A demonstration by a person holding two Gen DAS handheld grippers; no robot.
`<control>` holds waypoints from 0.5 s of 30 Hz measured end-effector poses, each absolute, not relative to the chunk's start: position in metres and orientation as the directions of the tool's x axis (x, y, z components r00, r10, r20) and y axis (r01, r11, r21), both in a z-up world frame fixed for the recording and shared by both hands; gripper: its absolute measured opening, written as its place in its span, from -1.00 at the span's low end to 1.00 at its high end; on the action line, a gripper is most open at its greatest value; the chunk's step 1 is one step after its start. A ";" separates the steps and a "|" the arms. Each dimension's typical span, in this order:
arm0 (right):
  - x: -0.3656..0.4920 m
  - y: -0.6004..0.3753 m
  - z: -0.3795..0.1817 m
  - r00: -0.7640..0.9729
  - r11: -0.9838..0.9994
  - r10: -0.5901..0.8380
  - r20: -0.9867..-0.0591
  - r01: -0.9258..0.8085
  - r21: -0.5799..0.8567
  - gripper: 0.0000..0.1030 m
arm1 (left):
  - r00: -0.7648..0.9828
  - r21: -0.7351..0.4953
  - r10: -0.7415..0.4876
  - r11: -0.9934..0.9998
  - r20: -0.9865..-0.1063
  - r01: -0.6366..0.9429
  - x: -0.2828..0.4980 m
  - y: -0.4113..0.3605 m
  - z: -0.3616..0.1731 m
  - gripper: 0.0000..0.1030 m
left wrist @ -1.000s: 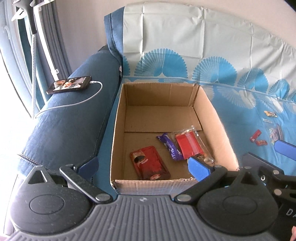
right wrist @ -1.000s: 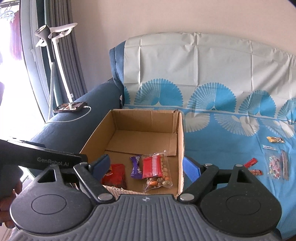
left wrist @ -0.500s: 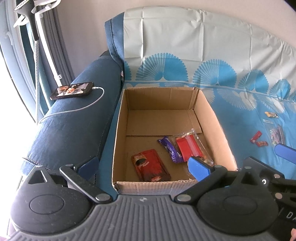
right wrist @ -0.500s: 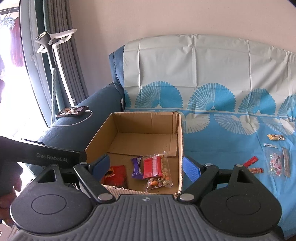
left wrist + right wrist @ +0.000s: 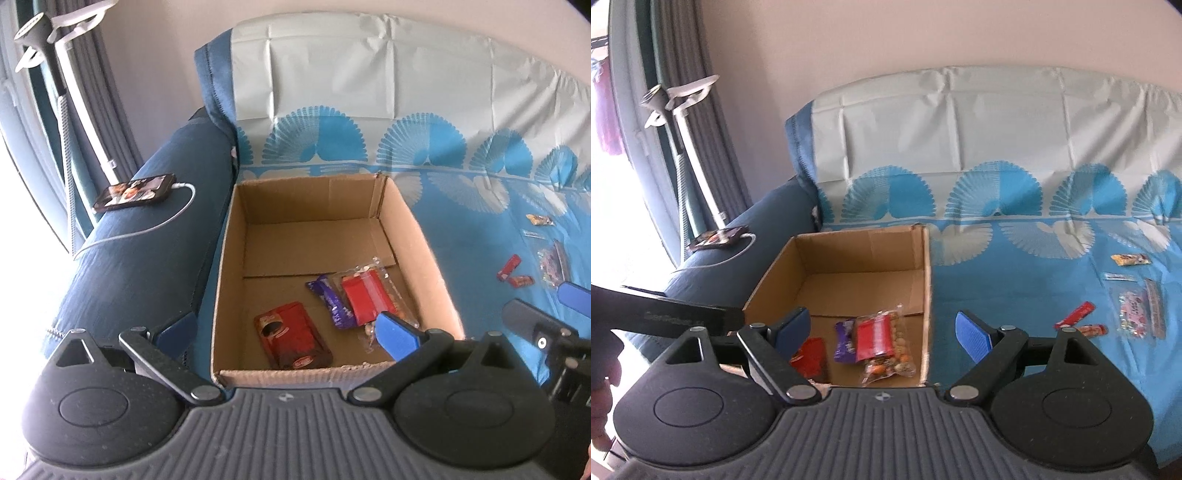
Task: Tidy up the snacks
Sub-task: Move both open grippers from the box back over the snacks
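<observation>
Nearest, both grippers hang with jaws spread and nothing between them: the left gripper [image 5: 286, 332] at the near rim of the cardboard box [image 5: 421, 236], the right gripper [image 5: 882, 328] over the box's near right corner. Inside, near the front, lie a dark red pouch [image 5: 291, 339], a purple bar [image 5: 330, 301] and a clear nut packet [image 5: 886, 343]. Farther right, well apart on the blue sofa cover [image 5: 1015, 280], loose snacks [image 5: 1075, 314] lie scattered. Beyond, a phone [image 5: 135, 192] rests on the armrest.

In front of me, three snacks are lying flat in the open cardboard box [image 5: 225, 295]: red packet [image 5: 291, 339], purple bar [image 5: 330, 301], clear nut bag [image 5: 369, 295]; smaller wrapped snacks [image 5: 1108, 306] are lying scattered on the sofa's blue cover.
</observation>
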State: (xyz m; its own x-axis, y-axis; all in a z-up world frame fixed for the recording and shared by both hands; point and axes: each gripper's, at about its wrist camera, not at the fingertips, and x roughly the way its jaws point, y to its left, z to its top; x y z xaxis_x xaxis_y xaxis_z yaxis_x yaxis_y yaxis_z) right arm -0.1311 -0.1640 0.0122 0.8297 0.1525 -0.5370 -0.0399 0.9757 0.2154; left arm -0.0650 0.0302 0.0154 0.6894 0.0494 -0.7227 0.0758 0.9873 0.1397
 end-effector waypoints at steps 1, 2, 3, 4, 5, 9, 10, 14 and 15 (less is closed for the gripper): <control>-0.131 -0.168 0.012 0.833 0.976 0.142 -0.535 -0.027 0.216 0.69 | 0.691 0.142 0.046 0.986 -0.721 0.082 -0.064 0.026 0.016 1.00; -0.131 -0.174 0.012 0.836 0.976 0.129 -0.533 -0.013 0.217 0.69 | 0.693 0.145 0.042 0.985 -0.720 0.090 -0.062 0.022 0.017 1.00; -0.131 -0.181 0.011 0.839 0.976 0.115 -0.532 0.004 0.217 0.69 | 0.694 0.147 0.038 0.984 -0.719 0.100 -0.060 0.017 0.018 1.00; -0.131 -0.188 0.010 0.841 0.976 0.100 -0.531 0.022 0.218 0.70 | 0.694 0.151 0.032 0.982 -0.719 0.111 -0.057 0.011 0.018 1.00; -0.132 -0.196 0.009 0.844 0.974 0.082 -0.531 0.043 0.220 0.70 | 0.693 0.155 0.027 0.980 -0.720 0.123 -0.054 0.005 0.018 1.00; -0.133 -0.234 0.001 0.842 0.963 0.002 -0.539 0.143 0.227 0.70 | 0.692 0.168 0.007 0.972 -0.721 0.165 -0.042 -0.023 0.019 1.00; -0.133 -0.246 -0.002 0.839 0.959 -0.024 -0.544 0.173 0.225 0.70 | 0.690 0.170 0.002 0.970 -0.724 0.176 -0.039 -0.031 0.018 1.00; -0.133 -0.292 -0.015 0.819 0.937 -0.122 -0.561 0.281 0.207 0.70 | 0.669 0.173 -0.027 0.958 -0.742 0.230 -0.022 -0.068 0.011 1.00; -0.133 -0.304 -0.019 0.811 0.929 -0.147 -0.566 0.309 0.202 0.70 | 0.663 0.179 -0.034 0.951 -0.748 0.251 -0.017 -0.080 0.008 1.00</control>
